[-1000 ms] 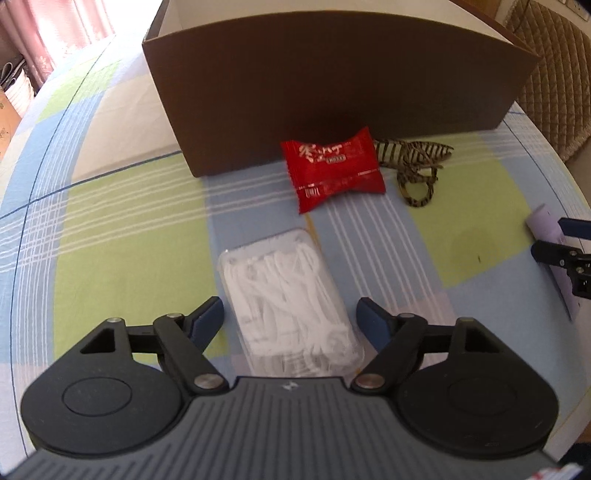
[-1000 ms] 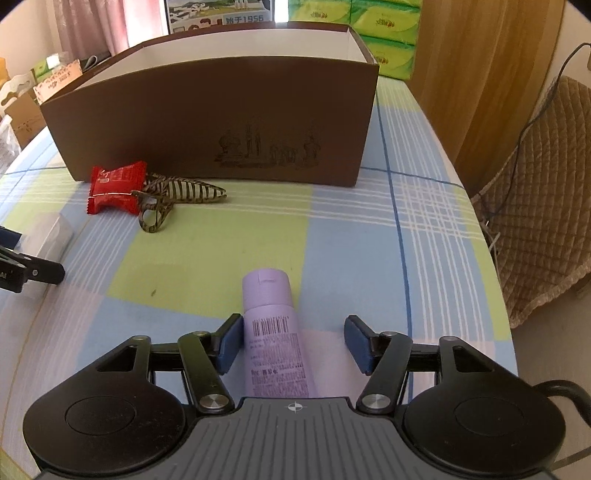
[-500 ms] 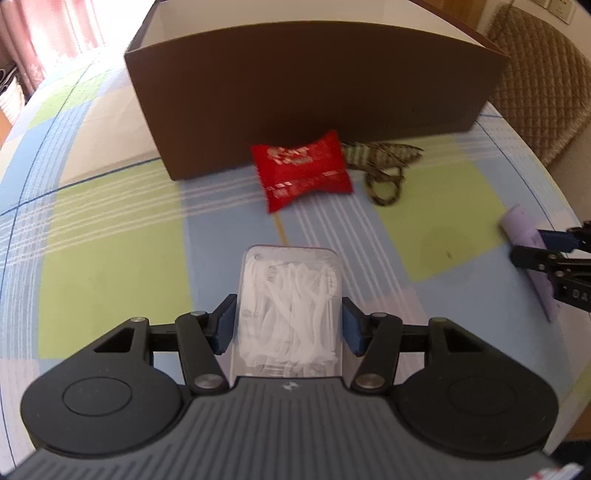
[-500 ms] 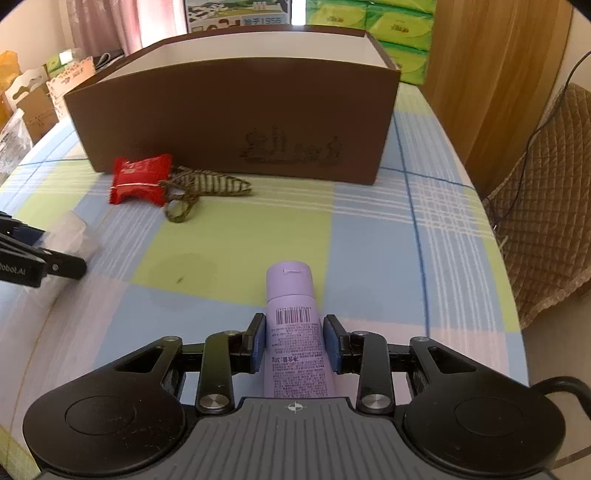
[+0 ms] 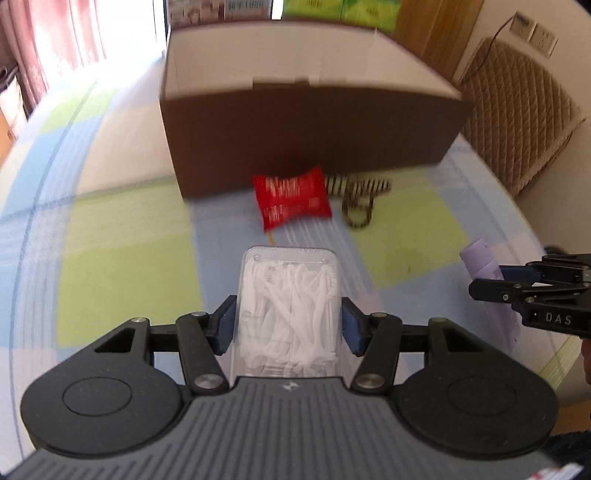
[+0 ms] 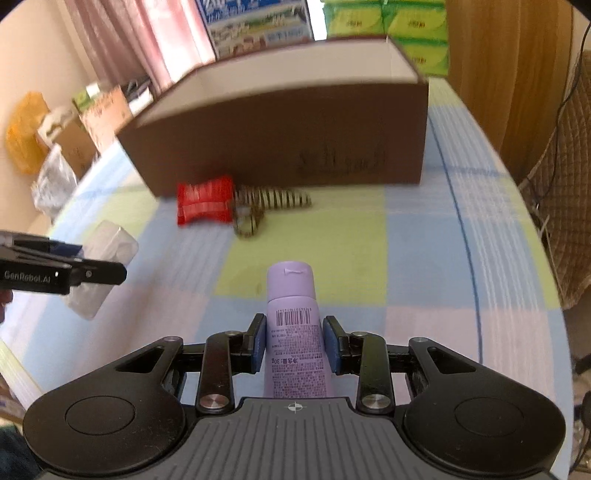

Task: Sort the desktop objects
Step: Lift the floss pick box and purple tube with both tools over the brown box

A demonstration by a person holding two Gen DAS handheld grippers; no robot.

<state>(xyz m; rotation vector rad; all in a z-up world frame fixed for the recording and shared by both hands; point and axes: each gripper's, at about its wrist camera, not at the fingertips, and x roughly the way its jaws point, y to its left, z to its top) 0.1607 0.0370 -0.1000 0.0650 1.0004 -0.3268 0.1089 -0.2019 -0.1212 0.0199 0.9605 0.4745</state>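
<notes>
My left gripper point(image 5: 288, 325) is shut on a clear plastic box of white floss picks point(image 5: 290, 306), held above the checked tablecloth. My right gripper point(image 6: 294, 341) is shut on a purple tube point(image 6: 293, 325) with a barcode label, also lifted. Ahead stands a large brown cardboard box point(image 5: 310, 125), open at the top with a white inside. In front of it lie a red snack packet point(image 5: 291, 199) and a striped hair clip point(image 5: 360, 195). The right wrist view shows the same brown box point(image 6: 295, 136), red packet point(image 6: 203, 205), hair clip point(image 6: 266, 206) and the floss box point(image 6: 99, 266) in the left gripper point(image 6: 110, 271).
A quilted brown chair point(image 5: 517, 122) stands off the table's right edge. Green tissue packs point(image 6: 388, 26) and a printed carton sit behind the box. Bags and small cardboard boxes point(image 6: 66, 136) are beyond the table's left side. A blue-green-pink checked tablecloth point(image 6: 424, 258) covers the table.
Both grippers closed on their objects, left on the floss box and right on the purple tube, and have since lifted them off the cloth; the views now look higher over the box.
</notes>
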